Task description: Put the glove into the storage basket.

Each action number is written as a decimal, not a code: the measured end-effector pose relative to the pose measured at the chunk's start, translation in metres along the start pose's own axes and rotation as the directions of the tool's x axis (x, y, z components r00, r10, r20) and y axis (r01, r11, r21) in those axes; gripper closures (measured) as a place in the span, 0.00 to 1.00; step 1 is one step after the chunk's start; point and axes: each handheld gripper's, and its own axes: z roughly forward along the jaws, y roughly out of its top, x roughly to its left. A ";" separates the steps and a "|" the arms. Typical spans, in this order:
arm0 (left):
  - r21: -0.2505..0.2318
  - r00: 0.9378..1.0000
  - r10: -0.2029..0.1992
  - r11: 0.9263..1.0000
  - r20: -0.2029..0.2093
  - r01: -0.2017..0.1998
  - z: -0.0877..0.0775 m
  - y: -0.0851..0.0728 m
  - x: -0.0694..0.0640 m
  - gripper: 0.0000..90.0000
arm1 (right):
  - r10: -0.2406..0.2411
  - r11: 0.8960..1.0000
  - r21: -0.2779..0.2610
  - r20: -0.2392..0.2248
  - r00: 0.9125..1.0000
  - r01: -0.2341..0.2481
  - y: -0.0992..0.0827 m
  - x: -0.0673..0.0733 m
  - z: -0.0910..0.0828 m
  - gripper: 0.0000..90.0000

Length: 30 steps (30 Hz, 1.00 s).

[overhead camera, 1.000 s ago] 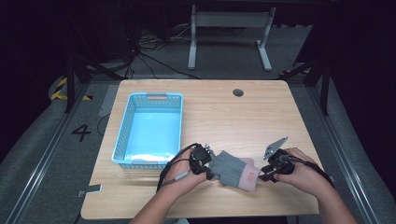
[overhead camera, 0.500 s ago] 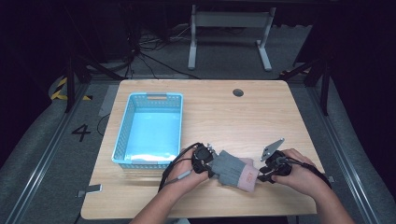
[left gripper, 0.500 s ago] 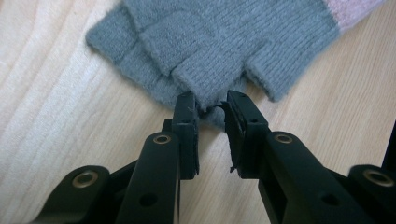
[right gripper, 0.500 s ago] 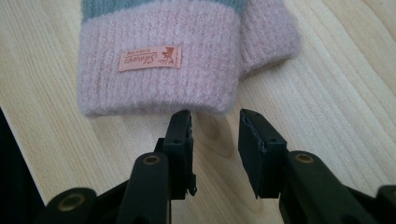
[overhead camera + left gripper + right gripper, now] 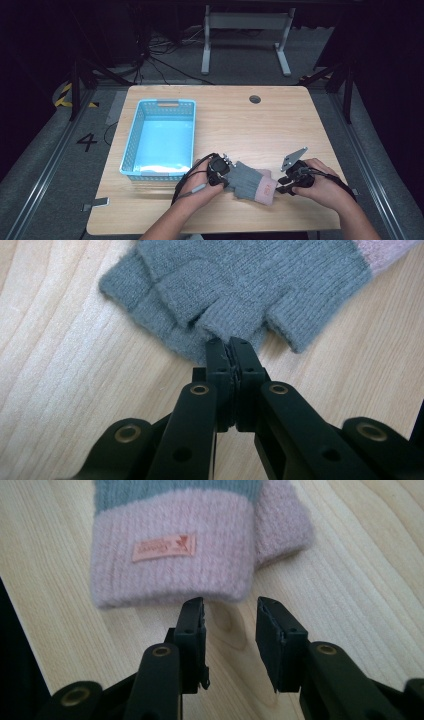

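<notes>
High view: a grey glove (image 5: pixel 248 180) with a pink cuff (image 5: pixel 266 190) lies flat near the front edge of the table (image 5: pixel 300 125), a little right of the middle, its long axis running across the table and slightly toward the front-right corner — finger ends toward the left gripper (image 5: pixel 226 172), cuff toward the right gripper (image 5: pixel 283 183). A blue basket (image 5: pixel 131 145) stands on the left half of the table, its near-right corner just beside the left hand (image 5: pixel 200 182). In the left gripper view the jaws have just been closing and now stand clamped together on the knitted edge of the glove (image 5: pixel 240 285) at its finger ends; a small fold of grey wool sits pinched between the tips of the left gripper (image 5: pixel 230 346). In the right gripper view the right gripper (image 5: pixel 230 607) is spread wide with bare wood between its jaws, and the cuff (image 5: pixel 170 560), with its small pink label (image 5: pixel 164 548), lies straight ahead, the hem just beyond the tips — close, not gripped. So each gripper faces one end of the glove along its length, and the left already has its end. The coming move, as I judge it, turns on the right gripper sliding forward along that axis onto the cuff hem; the basket lies to the left of the glove.
</notes>
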 end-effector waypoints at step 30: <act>-0.070 1.000 0.007 0.998 -0.002 -0.007 -0.027 -0.004 -0.012 0.99 | 0.031 0.994 -0.107 0.049 0.998 -0.026 0.011 0.006 -0.026 0.97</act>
